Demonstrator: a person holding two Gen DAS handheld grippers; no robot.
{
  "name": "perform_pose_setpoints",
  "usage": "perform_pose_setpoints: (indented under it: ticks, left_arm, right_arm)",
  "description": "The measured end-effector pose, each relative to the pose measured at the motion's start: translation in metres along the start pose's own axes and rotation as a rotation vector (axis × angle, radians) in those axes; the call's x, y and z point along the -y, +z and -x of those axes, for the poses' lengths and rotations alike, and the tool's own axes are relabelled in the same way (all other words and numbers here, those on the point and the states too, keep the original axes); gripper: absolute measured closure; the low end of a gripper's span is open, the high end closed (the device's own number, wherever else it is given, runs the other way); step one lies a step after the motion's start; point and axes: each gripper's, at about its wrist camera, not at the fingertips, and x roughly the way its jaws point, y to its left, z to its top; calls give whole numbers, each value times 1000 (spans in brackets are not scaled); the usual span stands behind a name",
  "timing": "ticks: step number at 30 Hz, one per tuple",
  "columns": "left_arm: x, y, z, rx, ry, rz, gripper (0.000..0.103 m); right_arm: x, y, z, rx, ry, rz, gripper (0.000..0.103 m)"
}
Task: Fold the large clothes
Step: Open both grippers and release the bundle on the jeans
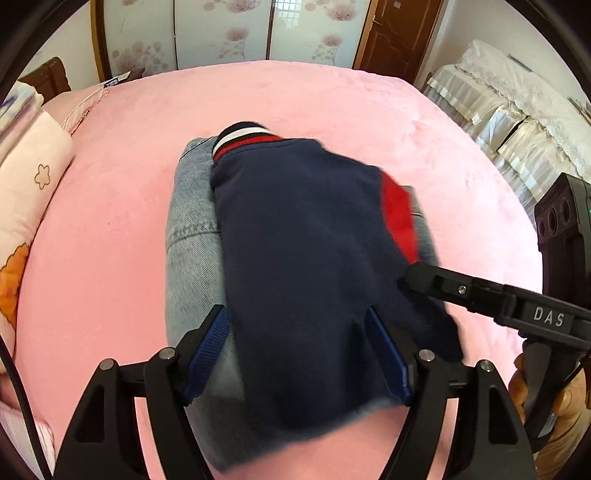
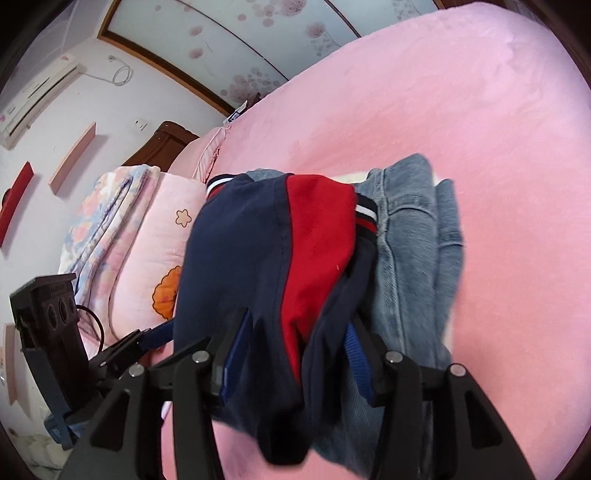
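Note:
A navy sweatshirt (image 1: 295, 229) with a red panel and striped ribbing lies folded over light blue jeans (image 1: 192, 236) on the pink bed (image 1: 332, 103). My left gripper (image 1: 297, 350) stands open and wide, with the sweatshirt's near edge between its blue pads (image 1: 207, 354). In the right wrist view, my right gripper (image 2: 297, 350) is open around a bunched part of the sweatshirt (image 2: 236, 258); its pads do not press the cloth. The jeans (image 2: 410, 236) show to the right of it. One finger (image 1: 436, 278) of the right gripper rests at the sweatshirt's right side.
Folded pink quilts and a pillow (image 1: 33, 177) are stacked along the bed's left side near the wooden headboard (image 2: 162, 144). A floral sliding wardrobe (image 1: 221, 33) and a brown door (image 1: 402, 33) stand behind. Lace-covered furniture (image 1: 498, 103) is at the right.

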Motion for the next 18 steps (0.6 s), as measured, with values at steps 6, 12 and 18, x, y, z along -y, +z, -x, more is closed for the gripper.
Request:
perform_pose_setpoints:
  ticks: [6, 12, 18]
  left_arm:
    - [42, -26, 43, 28, 87, -26, 29]
    - [90, -57, 96, 43, 98, -26, 29]
    - [148, -100, 163, 96, 87, -53, 26]
  right_arm:
    - [-8, -25, 55, 22, -44, 72, 53]
    - [-22, -58, 124, 38, -61, 115, 53]
    - [-40, -100, 199, 58, -74, 160, 53]
